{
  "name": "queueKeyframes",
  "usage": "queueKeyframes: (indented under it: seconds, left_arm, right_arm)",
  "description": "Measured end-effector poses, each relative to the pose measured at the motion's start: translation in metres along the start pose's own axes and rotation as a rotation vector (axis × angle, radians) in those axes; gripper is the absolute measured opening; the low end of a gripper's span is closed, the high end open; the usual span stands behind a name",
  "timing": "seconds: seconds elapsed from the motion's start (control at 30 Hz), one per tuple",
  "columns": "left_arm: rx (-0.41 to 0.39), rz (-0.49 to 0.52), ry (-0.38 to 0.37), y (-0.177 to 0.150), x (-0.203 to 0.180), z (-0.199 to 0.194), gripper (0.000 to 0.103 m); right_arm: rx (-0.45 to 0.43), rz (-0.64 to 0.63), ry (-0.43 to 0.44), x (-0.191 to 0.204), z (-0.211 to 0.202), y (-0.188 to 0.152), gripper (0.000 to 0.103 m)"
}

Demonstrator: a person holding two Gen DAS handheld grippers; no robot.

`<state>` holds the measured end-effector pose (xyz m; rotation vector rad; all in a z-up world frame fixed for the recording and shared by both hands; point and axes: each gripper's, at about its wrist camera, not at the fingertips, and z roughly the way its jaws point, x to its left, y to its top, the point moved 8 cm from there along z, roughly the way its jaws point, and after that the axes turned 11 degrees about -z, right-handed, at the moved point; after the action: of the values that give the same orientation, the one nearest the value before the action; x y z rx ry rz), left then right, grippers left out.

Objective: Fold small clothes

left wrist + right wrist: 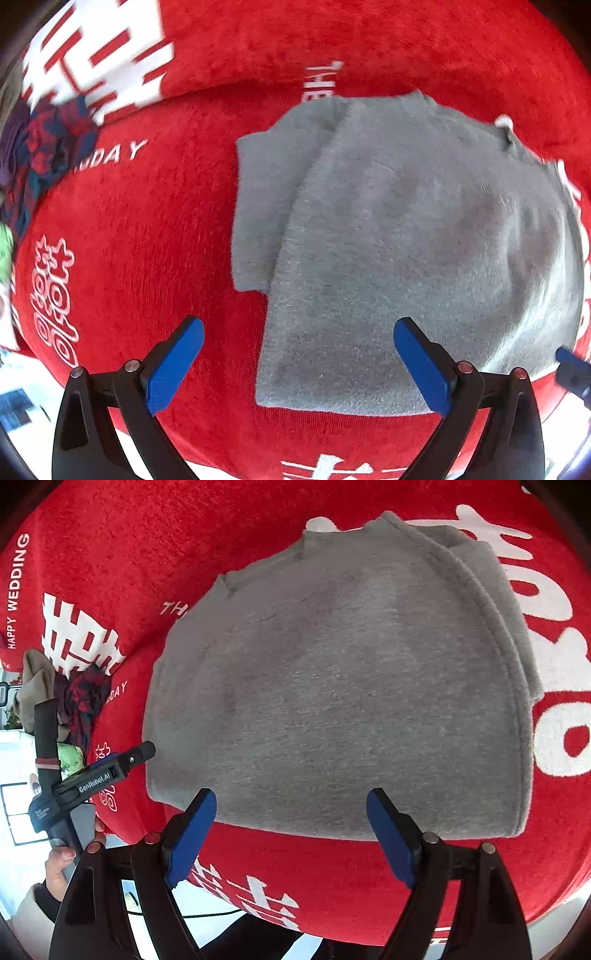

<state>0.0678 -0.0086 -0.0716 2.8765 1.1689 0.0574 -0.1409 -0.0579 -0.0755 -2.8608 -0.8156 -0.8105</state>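
A grey garment (406,240) lies folded flat on a red cloth with white lettering (147,221); one folded part sticks out at its left side. It fills the middle of the right wrist view (332,686). My left gripper (299,354) is open and empty above the garment's near left corner. My right gripper (291,830) is open and empty above the garment's near edge. The left gripper (122,764) also shows at the left of the right wrist view, beside the garment's left edge.
A pile of other clothes, dark red-and-blue and beige, lies at the far left (44,155), (74,698). The red cloth's near edge (332,923) drops off to a white floor.
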Motion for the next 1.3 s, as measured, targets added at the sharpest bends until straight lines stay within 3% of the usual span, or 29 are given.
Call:
queueKeyframes:
  seconds: [0.27, 0.47, 0.57, 0.73, 1.07, 1.3]
  left_arm:
    - [0.004, -0.116, -0.051, 0.01, 0.031, 0.002, 0.103]
    - [0.015, -0.229, -0.141, 0.016, 0.058, 0.002, 0.103]
    - [0.033, -0.232, -0.101, 0.016, 0.069, 0.007, 0.103]
    - [0.052, -0.227, -0.106, 0.015, 0.076, 0.016, 0.103]
    - [0.043, -0.197, -0.127, 0.019, 0.081, 0.019, 0.103]
    - [0.089, -0.212, -0.224, 0.025, 0.08, 0.031, 0.103]
  right_arm:
    - [0.013, 0.016, 0.088, 0.023, 0.013, -0.007, 0.086]
    - [0.03, 0.023, 0.191, 0.049, 0.027, -0.018, 0.086]
    - [0.036, 0.052, 0.263, 0.063, 0.037, -0.025, 0.086]
    - [0.046, 0.123, 0.368, 0.081, 0.057, -0.036, 0.087]
    - [-0.024, 0.353, 0.558, 0.104, 0.101, -0.034, 0.087]
    - [-0.092, 0.45, 0.625, 0.113, 0.112, -0.014, 0.087]
